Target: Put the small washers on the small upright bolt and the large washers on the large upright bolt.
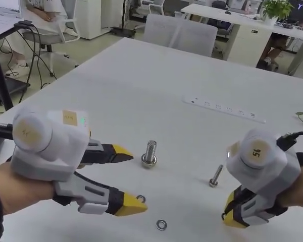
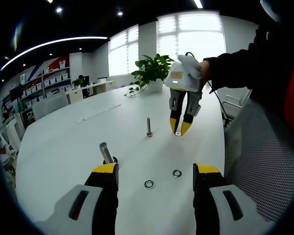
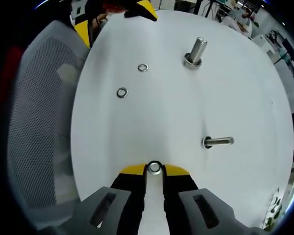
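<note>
- The white desk [image 1: 141, 75] carries all the task pieces.
- A mesh chair [image 3: 39, 137] stands at the desk's edge, at 9 o'clock in the right gripper view.
- A white power strip [image 1: 224, 109] lies flat on the desk, at 2 o'clock from the large bolt in the head view and well apart from it.
- The left claw [image 1: 131, 177] sits at 8 o'clock in the head view. It is released: the yellow-tipped jaws are spread wide with nothing between them. In its own view [image 2: 156, 171] both loose washers lie just ahead of the gap.
- The right claw [image 1: 232, 214] sits at 5 o'clock from the small bolt in the head view. It is clenched on a held washer, with the jaw tips close together. The left gripper view shows it [image 2: 181, 128] raised above the desk with its tips pointing down.
- The large bolt [image 1: 150, 153] stands upright on its head near the desk's middle, just past the left claw's upper jaw tip.
- The small bolt [image 1: 215, 175] stands upright between 3 and 4 o'clock from the large bolt, clearly apart from it.
- Two loose washers lie flat on the desk. The first washer [image 1: 141, 198] is at 6 o'clock from the large bolt, just beside the left claw's lower jaw tip. The second washer [image 1: 161, 224] is at 5 o'clock from the first.
- The held washer [image 3: 155, 168] is pinched between the right claw's tips. I cannot tell its size class.
</note>
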### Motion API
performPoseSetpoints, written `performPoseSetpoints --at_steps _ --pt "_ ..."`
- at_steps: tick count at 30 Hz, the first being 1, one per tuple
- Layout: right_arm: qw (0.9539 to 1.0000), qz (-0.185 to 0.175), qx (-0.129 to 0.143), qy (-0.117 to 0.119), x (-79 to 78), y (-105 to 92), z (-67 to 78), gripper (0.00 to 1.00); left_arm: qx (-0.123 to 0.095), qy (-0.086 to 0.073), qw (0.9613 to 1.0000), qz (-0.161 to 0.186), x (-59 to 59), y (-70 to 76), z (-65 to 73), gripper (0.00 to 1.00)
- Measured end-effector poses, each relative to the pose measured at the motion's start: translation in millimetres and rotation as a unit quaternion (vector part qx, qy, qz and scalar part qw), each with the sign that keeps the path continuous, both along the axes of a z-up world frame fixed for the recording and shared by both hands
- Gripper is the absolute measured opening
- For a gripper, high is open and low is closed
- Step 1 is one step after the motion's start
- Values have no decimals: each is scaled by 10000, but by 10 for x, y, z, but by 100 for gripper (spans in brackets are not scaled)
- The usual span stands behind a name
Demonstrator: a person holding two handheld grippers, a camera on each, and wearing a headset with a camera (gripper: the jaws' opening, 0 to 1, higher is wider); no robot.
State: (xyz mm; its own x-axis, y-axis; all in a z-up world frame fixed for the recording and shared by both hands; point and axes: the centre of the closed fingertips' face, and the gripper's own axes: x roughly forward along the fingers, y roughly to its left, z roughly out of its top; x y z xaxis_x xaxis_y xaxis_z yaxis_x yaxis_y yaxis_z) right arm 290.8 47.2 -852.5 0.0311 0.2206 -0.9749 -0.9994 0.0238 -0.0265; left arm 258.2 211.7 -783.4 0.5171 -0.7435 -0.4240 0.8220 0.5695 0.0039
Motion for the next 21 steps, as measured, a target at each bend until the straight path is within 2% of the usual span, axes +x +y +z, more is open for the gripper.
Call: performPoseSetpoints --at_steps 12,21 --pt "9996 -192 52 -190 156 -139 256 13 10 -1 10000 -24 -19 -19 -5 61" --pt "9992 -207 107 -329 304 -122 434 13 12 9 10000 -21 -32 -21 -11 61"
